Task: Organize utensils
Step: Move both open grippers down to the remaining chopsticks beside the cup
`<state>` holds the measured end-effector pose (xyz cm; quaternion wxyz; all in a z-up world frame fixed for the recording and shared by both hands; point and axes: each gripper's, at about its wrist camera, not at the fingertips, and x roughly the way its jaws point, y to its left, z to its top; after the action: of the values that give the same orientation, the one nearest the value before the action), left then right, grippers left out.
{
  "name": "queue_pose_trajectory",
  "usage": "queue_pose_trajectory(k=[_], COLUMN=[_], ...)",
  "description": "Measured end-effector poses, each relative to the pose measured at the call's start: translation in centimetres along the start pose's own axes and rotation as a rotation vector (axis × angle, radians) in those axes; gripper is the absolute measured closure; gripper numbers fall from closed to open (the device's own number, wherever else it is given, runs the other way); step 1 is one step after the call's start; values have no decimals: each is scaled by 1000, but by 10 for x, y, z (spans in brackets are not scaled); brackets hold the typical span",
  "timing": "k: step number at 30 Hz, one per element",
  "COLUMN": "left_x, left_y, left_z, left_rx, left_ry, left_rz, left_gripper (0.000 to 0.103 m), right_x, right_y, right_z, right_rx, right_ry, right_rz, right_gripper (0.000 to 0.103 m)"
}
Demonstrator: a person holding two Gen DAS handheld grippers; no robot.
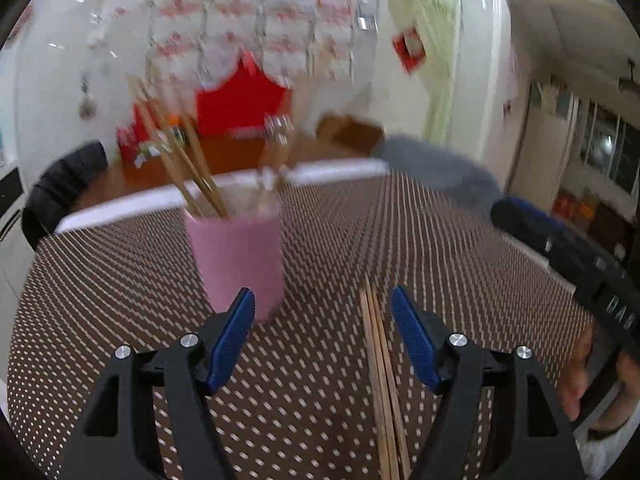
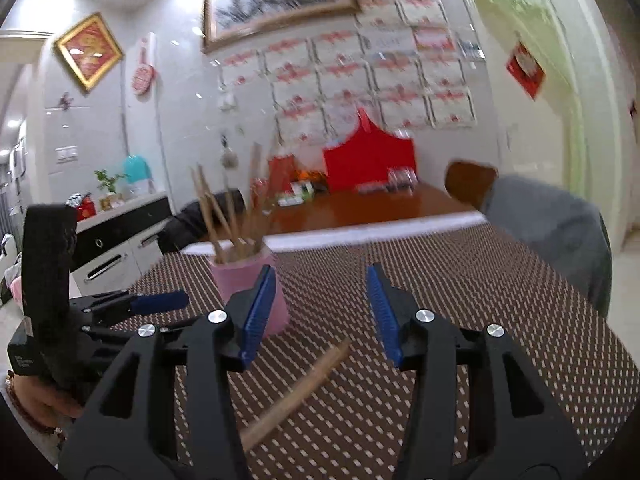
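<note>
Left wrist view: the left claw (image 1: 322,334) stands wide and empty, the loose chopsticks (image 1: 382,380) on the mat between its fingers, pink cup (image 1: 236,260) ahead-left. The right claw (image 2: 322,314) gapes empty above them. Centre the sticks before closing, I judge.

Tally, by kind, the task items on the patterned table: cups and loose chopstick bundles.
Pink cup: 1
Loose chopstick bundle lying flat on the table: 1
Total: 2
Chopsticks standing in the cup are too blurred to count.

Pink cup (image 1: 236,260), brown white-dotted tablecloth (image 1: 120,300)
</note>
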<state>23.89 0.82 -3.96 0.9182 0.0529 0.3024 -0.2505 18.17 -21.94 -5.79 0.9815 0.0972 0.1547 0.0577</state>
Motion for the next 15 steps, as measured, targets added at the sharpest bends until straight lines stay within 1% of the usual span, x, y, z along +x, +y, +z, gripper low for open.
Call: queue_pose_trajectory(k=[1,4,5,7,11,15], left_x=[10,32,39,50,66,82], left_y=[-4,-12,-13,-14,-16,-19], left_z=[-2,-7,-8,-12,-15,-18], left_rx=[18,44,44,40,52,71], left_ry=[48,145,170,215,273,317], left_rz=[2,18,14,15,22,35], left_gripper=[33,33,33,33,33,33], right_x=[2,7,8,13,20,26], right_y=[-5,-17,-20,-24,-28,-29], right_z=[-2,-8,-10,-14,-19,-25], right_rx=[13,44,52,65,74,84], right_ry=[21,78,93,139,199,231], right_rz=[-10,-34,-39,-41,-34,-24], right_gripper=[55,54,52,52,51,51])
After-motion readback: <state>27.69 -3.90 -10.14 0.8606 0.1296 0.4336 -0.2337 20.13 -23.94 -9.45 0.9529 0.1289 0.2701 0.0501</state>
